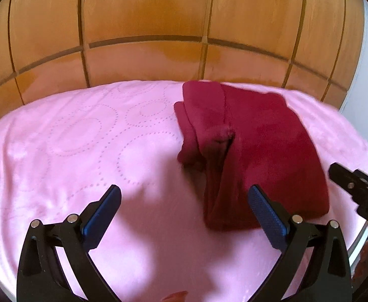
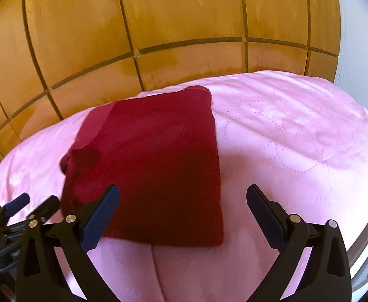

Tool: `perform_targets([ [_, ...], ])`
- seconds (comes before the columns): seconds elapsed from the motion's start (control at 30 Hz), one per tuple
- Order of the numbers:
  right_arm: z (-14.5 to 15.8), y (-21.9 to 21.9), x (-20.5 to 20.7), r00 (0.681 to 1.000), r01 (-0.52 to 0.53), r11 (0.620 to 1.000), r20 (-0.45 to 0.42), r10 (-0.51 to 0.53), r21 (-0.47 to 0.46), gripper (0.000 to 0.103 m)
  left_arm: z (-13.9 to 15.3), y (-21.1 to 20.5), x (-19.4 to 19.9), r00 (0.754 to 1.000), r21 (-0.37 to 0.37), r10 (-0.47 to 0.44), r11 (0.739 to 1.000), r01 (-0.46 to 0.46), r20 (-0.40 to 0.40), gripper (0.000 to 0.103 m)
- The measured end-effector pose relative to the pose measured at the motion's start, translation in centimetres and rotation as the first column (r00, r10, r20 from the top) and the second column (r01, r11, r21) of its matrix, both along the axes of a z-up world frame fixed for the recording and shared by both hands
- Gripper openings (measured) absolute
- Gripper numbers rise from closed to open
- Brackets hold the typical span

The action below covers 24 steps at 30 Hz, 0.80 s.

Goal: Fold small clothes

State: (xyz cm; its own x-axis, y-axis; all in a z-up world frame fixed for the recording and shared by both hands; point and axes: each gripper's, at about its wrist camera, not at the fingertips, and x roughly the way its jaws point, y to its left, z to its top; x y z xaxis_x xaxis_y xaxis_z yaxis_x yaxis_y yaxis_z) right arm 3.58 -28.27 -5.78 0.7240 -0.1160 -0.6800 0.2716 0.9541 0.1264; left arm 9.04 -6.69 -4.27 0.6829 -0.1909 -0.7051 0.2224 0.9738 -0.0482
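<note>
We hold both grippers above a pink blanket (image 1: pixel 83 138) that covers the work surface, with an orange tiled floor (image 1: pixel 146 25) beyond its far edge. Our left gripper (image 1: pixel 184 193) has its jaws spread wide and holds nothing; its blue pads (image 1: pixel 267 214) hang over the cloth without touching it. Our right gripper (image 2: pixel 182 193) is spread just as wide and is also empty.

The dark red garment (image 1: pixel 259 146) lies folded on the blanket. From the left gripper it sits ahead and to the right, its near corner just beyond the right finger, with bunched layers showing along its left edge. From the right gripper the same garment (image 2: pixel 158 166) sits ahead and slightly left as a flat rectangle, its near edge passing under the left finger.

In the left wrist view, the tip of the right gripper (image 1: pixel 357 188) enters at the right edge, beside the garment. In the right wrist view, the left gripper (image 2: pixel 32 203) shows at the lower left, just beside the garment's left edge.
</note>
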Motion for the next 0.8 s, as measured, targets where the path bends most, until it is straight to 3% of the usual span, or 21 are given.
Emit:
perform_targets([
  [0.13, -0.1, 0.6, -2.1, 1.0, 0.005, 1.0, 0.01, -0.005, -0.004, 0.099, 0.4, -0.7, -1.6, 0.999, 0.086, 0.022, 0.996, -0.025, 0.027, 0.101],
  [0.3, -0.3, 1.0, -4.0, 0.999, 0.031, 0.999, 0.029, -0.03, -0.022, 0.099, 0.9, -0.9, -3.4, 0.998, 0.12, 0.007, 0.993, -0.014, 0.055, 0.101],
  [0.8, -0.9, 0.5, -4.6, 0.998, 0.06, 0.996, 0.021, -0.059, -0.059, 0.099, 2.4, -0.1, -4.8, 0.995, 0.063, 0.024, 0.998, -0.03, 0.098, 0.101],
])
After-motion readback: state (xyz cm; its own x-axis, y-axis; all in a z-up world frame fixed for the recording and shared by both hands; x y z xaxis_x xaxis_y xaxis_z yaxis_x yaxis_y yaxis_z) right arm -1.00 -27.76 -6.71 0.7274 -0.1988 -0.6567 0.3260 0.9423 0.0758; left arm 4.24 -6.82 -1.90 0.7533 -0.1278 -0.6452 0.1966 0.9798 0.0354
